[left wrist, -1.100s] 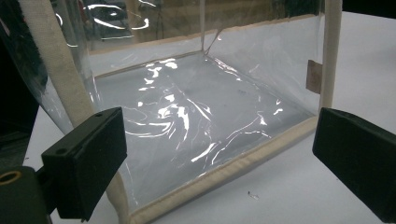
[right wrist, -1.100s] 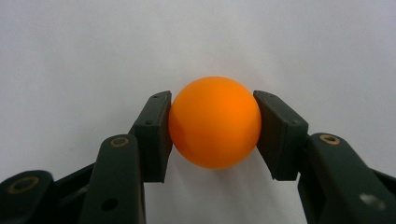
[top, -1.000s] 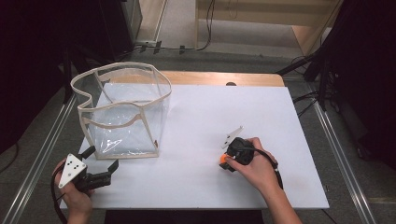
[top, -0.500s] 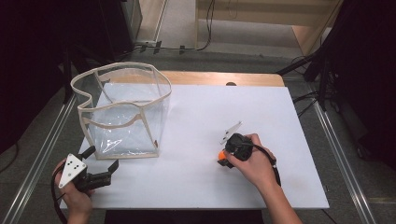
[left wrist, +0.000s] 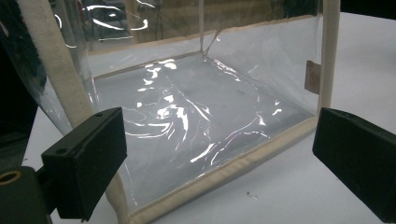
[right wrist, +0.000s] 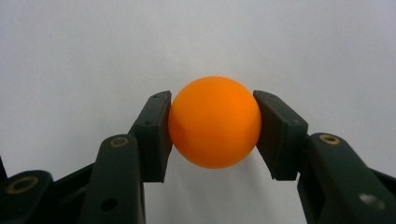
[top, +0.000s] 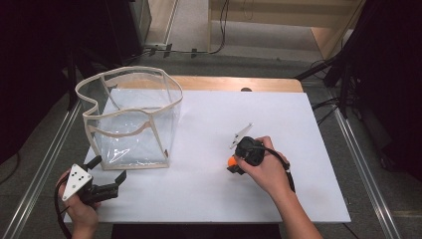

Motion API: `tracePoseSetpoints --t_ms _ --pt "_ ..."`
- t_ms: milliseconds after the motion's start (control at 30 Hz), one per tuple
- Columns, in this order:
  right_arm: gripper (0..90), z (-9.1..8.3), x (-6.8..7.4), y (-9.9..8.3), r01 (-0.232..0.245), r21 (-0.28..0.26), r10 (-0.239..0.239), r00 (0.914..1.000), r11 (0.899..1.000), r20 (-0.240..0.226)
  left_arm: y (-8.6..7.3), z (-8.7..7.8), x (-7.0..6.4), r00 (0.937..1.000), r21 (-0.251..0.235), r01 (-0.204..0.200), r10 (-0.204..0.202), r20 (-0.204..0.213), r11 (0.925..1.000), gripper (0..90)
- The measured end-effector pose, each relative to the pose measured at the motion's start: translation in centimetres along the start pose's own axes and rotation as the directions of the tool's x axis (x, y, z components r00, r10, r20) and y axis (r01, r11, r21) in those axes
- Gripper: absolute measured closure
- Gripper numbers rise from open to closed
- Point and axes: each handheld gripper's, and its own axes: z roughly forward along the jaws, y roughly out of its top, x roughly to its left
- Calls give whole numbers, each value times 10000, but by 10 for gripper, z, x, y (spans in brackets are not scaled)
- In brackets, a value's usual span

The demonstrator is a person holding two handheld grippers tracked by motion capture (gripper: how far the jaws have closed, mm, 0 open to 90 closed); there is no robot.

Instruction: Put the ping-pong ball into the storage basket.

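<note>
I have the orange ball pinched between the jaws of my right tool, so the pick looks done; the ball sits low over the white desk, right of centre, and I judge the carry and drop into the clear bag are left. My right hand wraps the tool from the near side, jaws pointing left. Nearer and to the left, my left tool rests with its jaws spread wide and grasping nothing, aimed at the bag's near lower edge. Farther off, the bag stands upright and open at the far left, nothing inside.
</note>
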Motion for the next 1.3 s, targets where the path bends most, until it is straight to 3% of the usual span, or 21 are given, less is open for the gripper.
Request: tracePoseSetpoints --t_ms 1300 --pt "484 -4 -4 49 700 134 -693 9965 9975 -465 0 -2 1 10000 -147 36 -35 55 9999 36"
